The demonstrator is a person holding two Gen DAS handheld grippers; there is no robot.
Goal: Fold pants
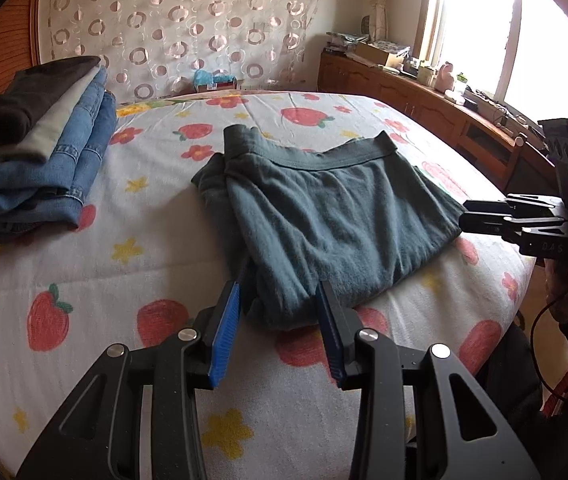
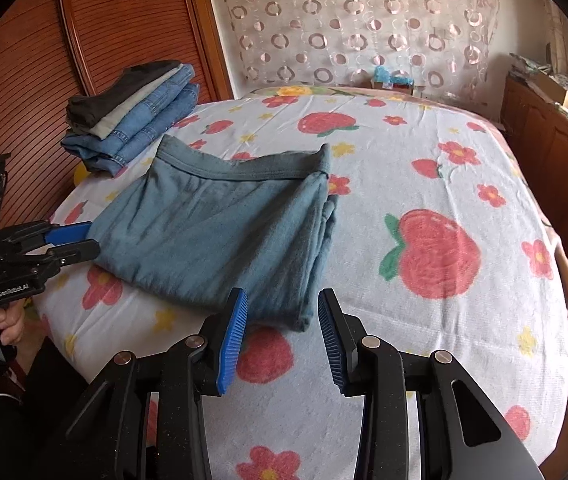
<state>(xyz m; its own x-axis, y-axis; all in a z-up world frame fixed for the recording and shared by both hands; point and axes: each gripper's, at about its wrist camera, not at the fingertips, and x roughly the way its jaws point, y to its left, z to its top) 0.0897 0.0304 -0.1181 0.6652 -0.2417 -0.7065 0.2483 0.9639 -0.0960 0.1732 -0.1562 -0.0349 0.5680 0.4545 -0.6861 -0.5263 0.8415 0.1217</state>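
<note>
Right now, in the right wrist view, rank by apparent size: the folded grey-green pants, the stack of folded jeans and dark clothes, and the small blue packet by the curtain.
1. Folded grey-green pants, largest.
2. Stack of folded jeans and dark clothes; it lies farther back, so its true size is unsure.
3. Small blue packet, smallest and farthest.

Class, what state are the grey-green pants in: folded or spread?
Folded: the grey-green pants lie as a compact rectangle, layers stacked along one edge.

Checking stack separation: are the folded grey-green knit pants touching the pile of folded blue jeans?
Apart. The left wrist view shows a strip of strawberry-print bedsheet between pants and pile.
</note>
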